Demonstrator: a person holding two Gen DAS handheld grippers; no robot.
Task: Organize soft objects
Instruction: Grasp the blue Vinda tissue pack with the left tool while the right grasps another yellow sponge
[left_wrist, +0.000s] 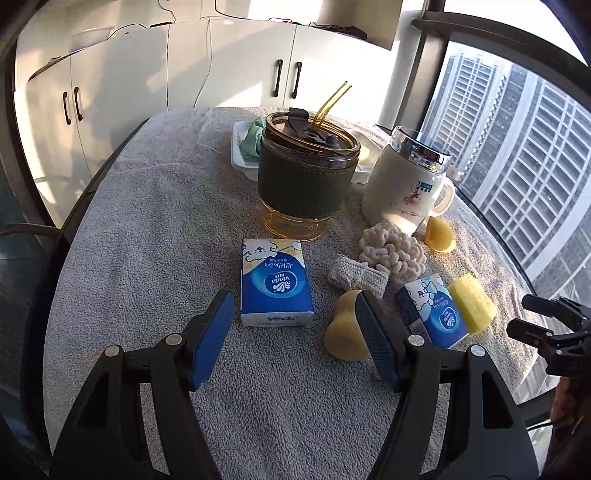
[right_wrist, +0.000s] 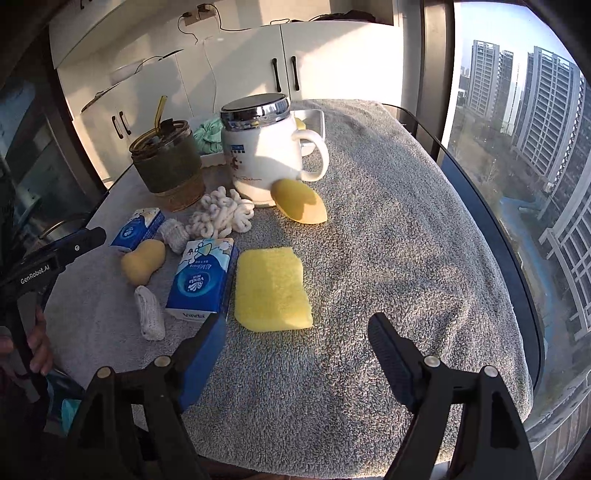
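My left gripper (left_wrist: 295, 332) is open and empty, hovering over the grey towel, with a blue tissue pack (left_wrist: 273, 282) just ahead between its fingers. A yellow gourd-shaped sponge (left_wrist: 345, 332) lies by its right finger. My right gripper (right_wrist: 297, 350) is open and empty, just short of a flat yellow sponge (right_wrist: 271, 288). A second tissue pack (right_wrist: 205, 277) lies left of that sponge. A cream chenille scrunchie (right_wrist: 221, 216), two small knitted pieces (right_wrist: 149, 314) (right_wrist: 175, 234) and a yellow teardrop sponge (right_wrist: 299, 201) lie around them.
A tumbler with a straw (left_wrist: 308, 170) and a white lidded mug (left_wrist: 404, 181) stand mid-table. Behind them is a white tray (left_wrist: 238, 155) holding a green cloth (left_wrist: 255, 138). The table edge and a window run along the right. White cabinets stand behind.
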